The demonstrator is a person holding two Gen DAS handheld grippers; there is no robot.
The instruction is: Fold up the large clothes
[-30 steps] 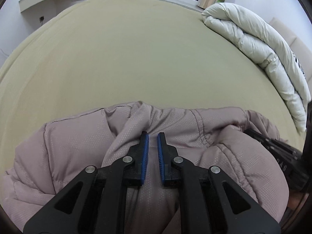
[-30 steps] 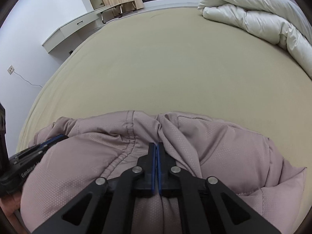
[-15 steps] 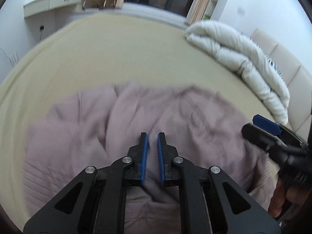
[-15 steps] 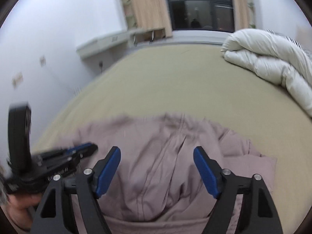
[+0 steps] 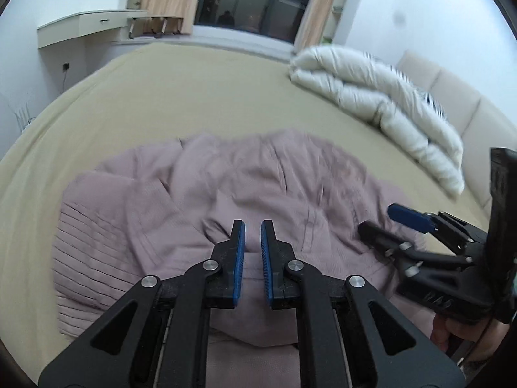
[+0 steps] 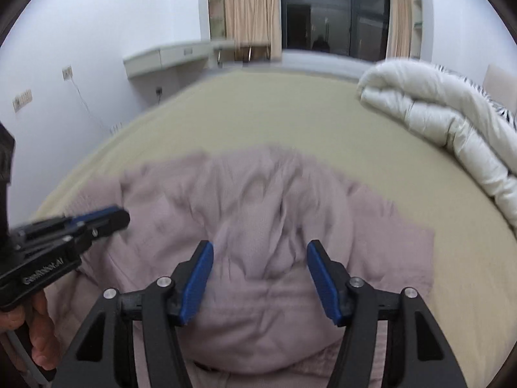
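Note:
A mauve padded jacket (image 5: 200,207) lies crumpled on the beige bed (image 5: 181,97); it also shows in the right wrist view (image 6: 258,200). My left gripper (image 5: 253,229) hovers above its near middle with the jaws a narrow gap apart and nothing between them. It shows at the left of the right wrist view (image 6: 113,216). My right gripper (image 6: 260,252) is wide open and empty above the jacket's near part. It shows at the right of the left wrist view (image 5: 381,223).
A rolled white duvet (image 5: 381,103) lies along the bed's right side, also in the right wrist view (image 6: 452,119). A padded headboard (image 5: 452,97) is behind it. A white wall desk (image 5: 87,29) and a dark window (image 6: 332,13) with curtains are at the far end.
My right gripper let go of the jacket and opened wide. Both grippers rose and drew back from the jacket, which now lies lower and flatter on the bed.

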